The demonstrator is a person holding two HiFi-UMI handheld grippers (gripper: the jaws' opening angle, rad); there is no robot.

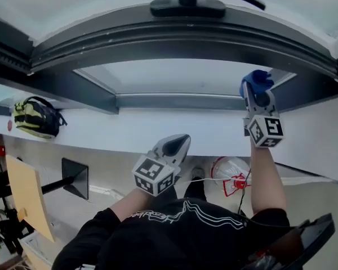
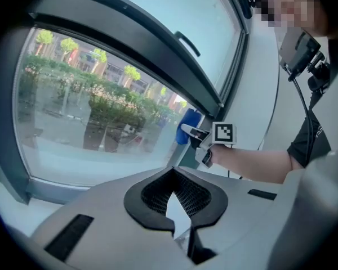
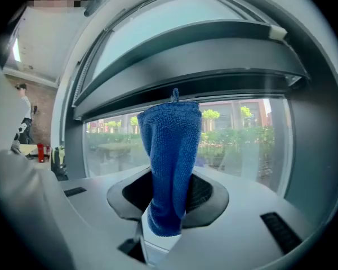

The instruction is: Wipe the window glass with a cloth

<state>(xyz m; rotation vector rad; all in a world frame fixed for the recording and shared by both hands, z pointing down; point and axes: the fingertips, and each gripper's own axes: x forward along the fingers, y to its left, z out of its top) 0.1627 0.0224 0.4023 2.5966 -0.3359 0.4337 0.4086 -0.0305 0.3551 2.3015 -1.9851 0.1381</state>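
Right gripper (image 1: pixel 255 92) is clenched on the blue microfibre cloth (image 1: pixel 258 81). In the right gripper view the cloth (image 3: pixel 170 162) stands up out of the closed jaws and its top flops over in front of the window glass (image 3: pixel 236 134).

In the head view we see the cloth at the corner of the lower pane (image 1: pixel 174 75), right by the dark window frame (image 1: pixel 174 38). The left gripper view puts the cloth (image 2: pixel 187 125) against that same corner (actual contact with the glass we can't confirm).

Left gripper (image 2: pixel 173 172) is closed with nothing between its jaws. It sits low near the person's torso, well apart from the pane and from the right gripper (image 2: pixel 195 133).

The black window handle (image 1: pixel 205 3) is on the sash above. A yellow-and-black backpack (image 1: pixel 36 117) lies off to the left.
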